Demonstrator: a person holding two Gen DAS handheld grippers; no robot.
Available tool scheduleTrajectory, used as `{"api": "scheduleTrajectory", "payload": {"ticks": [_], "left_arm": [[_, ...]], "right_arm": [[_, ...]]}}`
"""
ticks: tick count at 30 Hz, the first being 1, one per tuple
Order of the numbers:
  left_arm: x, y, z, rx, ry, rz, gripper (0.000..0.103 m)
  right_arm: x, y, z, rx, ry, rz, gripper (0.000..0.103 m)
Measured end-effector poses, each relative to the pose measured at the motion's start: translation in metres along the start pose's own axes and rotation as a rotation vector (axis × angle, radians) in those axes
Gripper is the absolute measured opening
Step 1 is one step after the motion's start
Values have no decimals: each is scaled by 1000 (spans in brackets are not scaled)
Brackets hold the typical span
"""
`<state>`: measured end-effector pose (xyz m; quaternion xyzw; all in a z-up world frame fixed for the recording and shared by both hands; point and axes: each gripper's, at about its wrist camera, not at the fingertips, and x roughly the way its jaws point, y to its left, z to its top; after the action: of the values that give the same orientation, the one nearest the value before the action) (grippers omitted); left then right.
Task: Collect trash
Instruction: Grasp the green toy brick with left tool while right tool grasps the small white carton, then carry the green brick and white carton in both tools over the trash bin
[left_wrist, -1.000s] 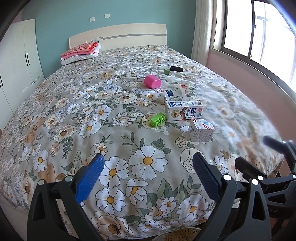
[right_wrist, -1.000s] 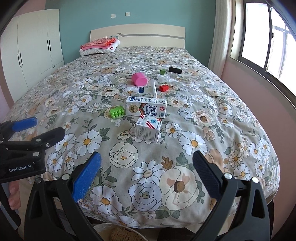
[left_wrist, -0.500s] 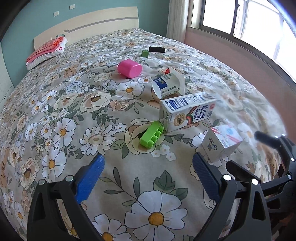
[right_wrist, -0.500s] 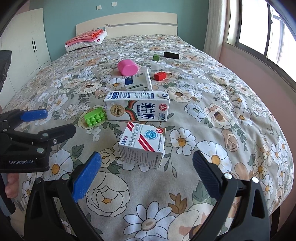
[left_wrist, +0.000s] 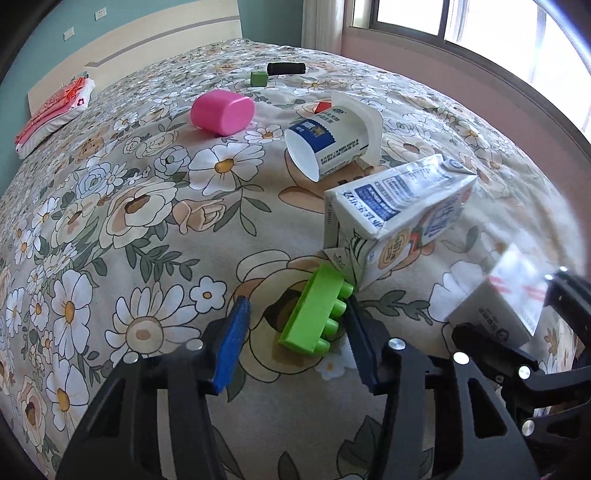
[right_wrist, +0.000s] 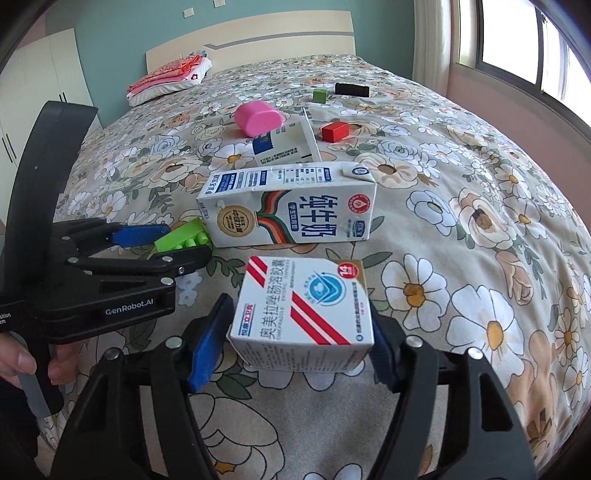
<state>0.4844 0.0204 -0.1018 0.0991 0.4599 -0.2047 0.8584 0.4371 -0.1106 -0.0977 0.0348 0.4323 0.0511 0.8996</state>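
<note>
While the small medicine box (right_wrist: 301, 314) is blurred and cut by the left view's edge, the right gripper (right_wrist: 295, 343), jaws just closing, clamps its sides above the floral bedspread (right_wrist: 461, 229). The left gripper (left_wrist: 295, 343), also closing, straddles the green brick (left_wrist: 316, 310); only its right pad touches. The milk carton (right_wrist: 291, 206) lies lengthwise across the right view.
</note>
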Motion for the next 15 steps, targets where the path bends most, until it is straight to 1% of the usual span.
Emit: {"api": "scheduleTrajectory", "payload": {"ticks": [1, 2, 3, 4, 9, 15], "left_arm": [[1, -1, 0, 2, 1, -4, 46], [2, -2, 1, 3, 2, -12, 37], [3, -3, 1, -1, 3, -17, 27], [2, -3, 0, -11, 3, -23, 23], [-4, 0, -1, -52, 7, -36, 23], [-30, -4, -1, -73, 4, -12, 23]], "right_arm": [[1, -1, -1, 6, 4, 9, 56], [2, -1, -1, 5, 0, 9, 56], [1, -1, -2, 0, -3, 8, 55], [1, 0, -2, -4, -7, 8, 55], [-9, -2, -2, 0, -17, 22, 55], [-45, 1, 5, -27, -70, 35, 55]]}}
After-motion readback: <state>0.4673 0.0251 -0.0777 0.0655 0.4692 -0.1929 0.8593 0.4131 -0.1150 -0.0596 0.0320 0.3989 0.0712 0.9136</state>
